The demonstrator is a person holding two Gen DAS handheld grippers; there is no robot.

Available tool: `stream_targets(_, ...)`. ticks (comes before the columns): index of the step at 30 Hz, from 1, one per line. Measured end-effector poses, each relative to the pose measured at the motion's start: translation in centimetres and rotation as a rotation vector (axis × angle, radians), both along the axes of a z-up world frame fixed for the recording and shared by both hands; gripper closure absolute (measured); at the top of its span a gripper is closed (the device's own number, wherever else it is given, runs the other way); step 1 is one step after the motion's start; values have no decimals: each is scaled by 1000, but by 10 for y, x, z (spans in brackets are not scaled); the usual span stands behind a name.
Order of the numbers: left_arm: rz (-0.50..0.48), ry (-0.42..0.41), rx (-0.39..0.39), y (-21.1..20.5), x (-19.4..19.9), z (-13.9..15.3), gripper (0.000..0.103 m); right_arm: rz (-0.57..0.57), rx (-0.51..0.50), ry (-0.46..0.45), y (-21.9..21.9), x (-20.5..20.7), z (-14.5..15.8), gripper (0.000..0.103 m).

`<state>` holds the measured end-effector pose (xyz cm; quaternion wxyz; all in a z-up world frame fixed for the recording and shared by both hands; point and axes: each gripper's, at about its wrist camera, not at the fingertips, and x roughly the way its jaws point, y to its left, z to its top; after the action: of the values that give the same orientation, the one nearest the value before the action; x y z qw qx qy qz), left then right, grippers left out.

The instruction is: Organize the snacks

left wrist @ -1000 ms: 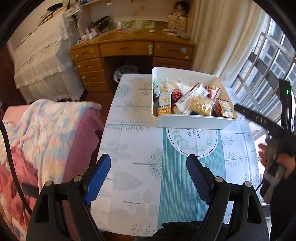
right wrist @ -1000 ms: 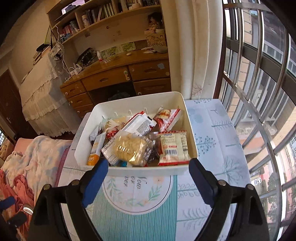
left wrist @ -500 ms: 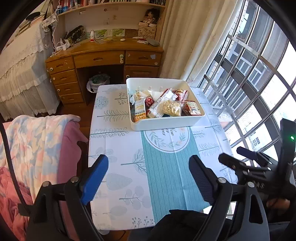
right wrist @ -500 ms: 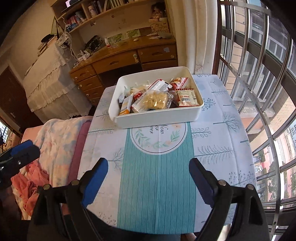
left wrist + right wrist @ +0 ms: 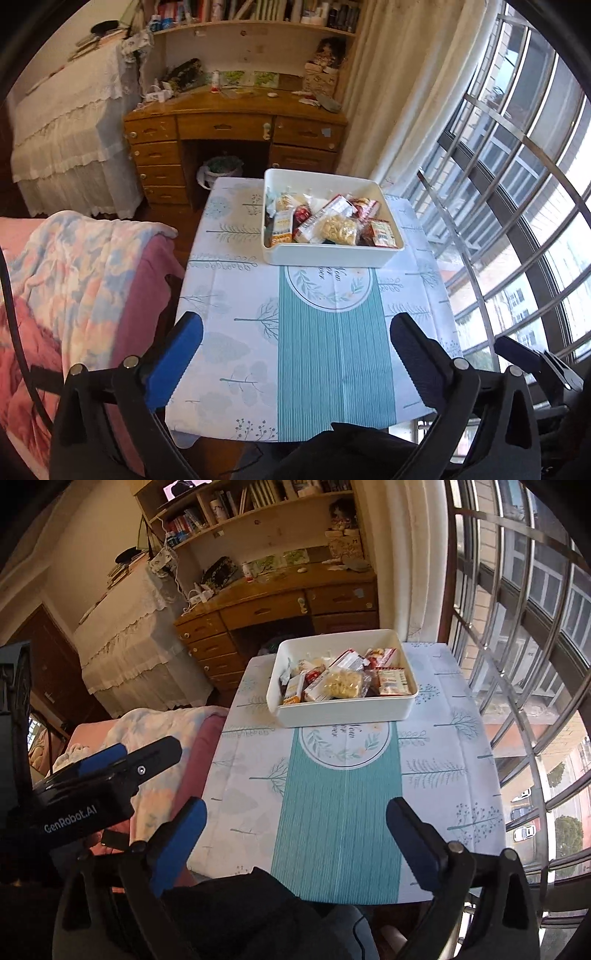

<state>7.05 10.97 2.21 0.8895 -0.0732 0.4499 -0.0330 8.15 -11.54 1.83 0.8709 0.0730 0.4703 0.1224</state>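
A white bin (image 5: 328, 258) full of snack packets (image 5: 338, 229) stands at the far end of the small table (image 5: 229, 332); it also shows in the right wrist view (image 5: 343, 710). My left gripper (image 5: 295, 332) is open and empty, held above the table's near edge, far from the bin. My right gripper (image 5: 295, 818) is open and empty, also above the near edge. The left gripper's body (image 5: 92, 775) shows at the left in the right wrist view; the right gripper's finger (image 5: 517, 350) shows at lower right in the left wrist view.
The table has a leaf-print cloth with a teal stripe (image 5: 340, 812). A blanket-covered seat (image 5: 74, 277) is to the left. A wooden desk (image 5: 236, 125) stands beyond the table. Barred windows (image 5: 535, 664) run along the right.
Both grippers have pulled back and up from the bin toward the table's near edge. Both stay open and empty.
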Motion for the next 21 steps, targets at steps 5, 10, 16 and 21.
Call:
stream_targets(5,25,-35,34,-18,-15,4,1,-24,-36,-31,-14,-11,0,0)
stream_targets(10,63,-37,87,-34,-28,1,1,-62,-33,-15,-32,-22,-11,0)
stream_targets(16,58,-8,137,-52,-32,-6,1,-87,-44,-11,-46,-29,-14,0)
stream_targets(21,43,8,132,-60,-32,-11,1,-100,-54,4,-52,-31,-19,0)
